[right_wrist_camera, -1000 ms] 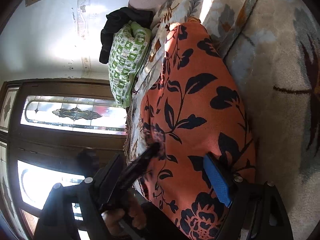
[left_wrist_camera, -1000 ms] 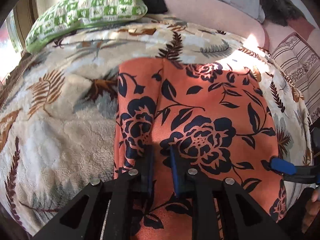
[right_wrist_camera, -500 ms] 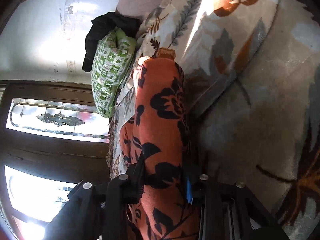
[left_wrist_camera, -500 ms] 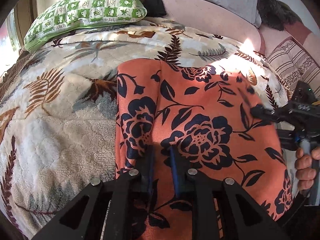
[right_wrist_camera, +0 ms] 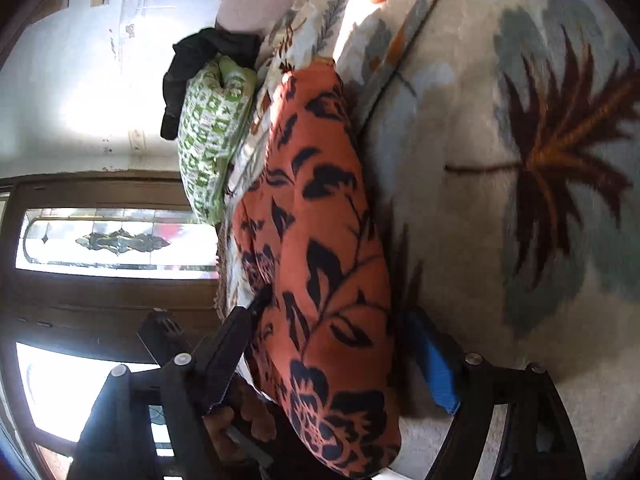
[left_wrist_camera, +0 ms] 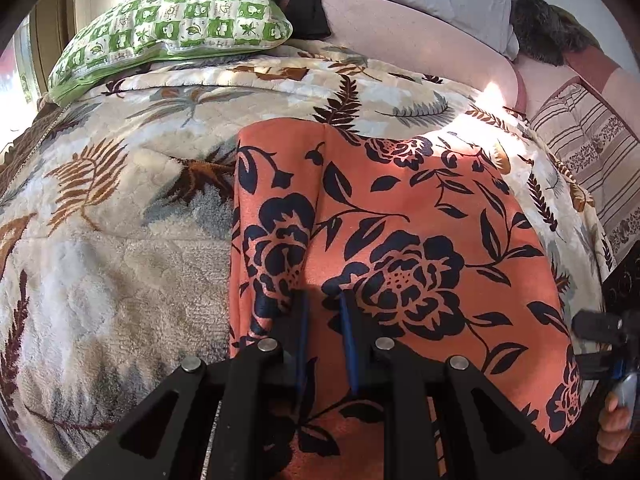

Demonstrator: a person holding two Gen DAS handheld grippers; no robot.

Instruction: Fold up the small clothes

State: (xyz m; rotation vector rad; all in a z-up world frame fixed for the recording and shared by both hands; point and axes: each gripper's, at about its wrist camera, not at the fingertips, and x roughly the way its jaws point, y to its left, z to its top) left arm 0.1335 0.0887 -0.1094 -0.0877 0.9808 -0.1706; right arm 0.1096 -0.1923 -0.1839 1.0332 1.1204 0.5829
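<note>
An orange garment with dark navy flowers [left_wrist_camera: 400, 248] lies spread flat on a leaf-patterned blanket [left_wrist_camera: 120, 208]. My left gripper [left_wrist_camera: 323, 300] is over its near edge, jaws close together with a narrow gap, pinching a raised fold of the cloth. My right gripper [right_wrist_camera: 340, 316] is open, its fingers spread wide on either side of the garment's right edge [right_wrist_camera: 320, 240]; the blue pad [right_wrist_camera: 434, 364] lies against the blanket. It also shows at the right rim of the left wrist view [left_wrist_camera: 600, 344].
A green-and-white checked pillow [left_wrist_camera: 172, 28] and a black cloth [left_wrist_camera: 304, 4] lie at the far left of the bed. A striped cushion [left_wrist_camera: 588, 152] sits at the right. A wooden door with glass panes [right_wrist_camera: 112, 240] shows in the right wrist view.
My right gripper was shut on the garment's right edge half a second ago and has opened wide. It has dropped back toward the near right corner. The left gripper has not moved.
</note>
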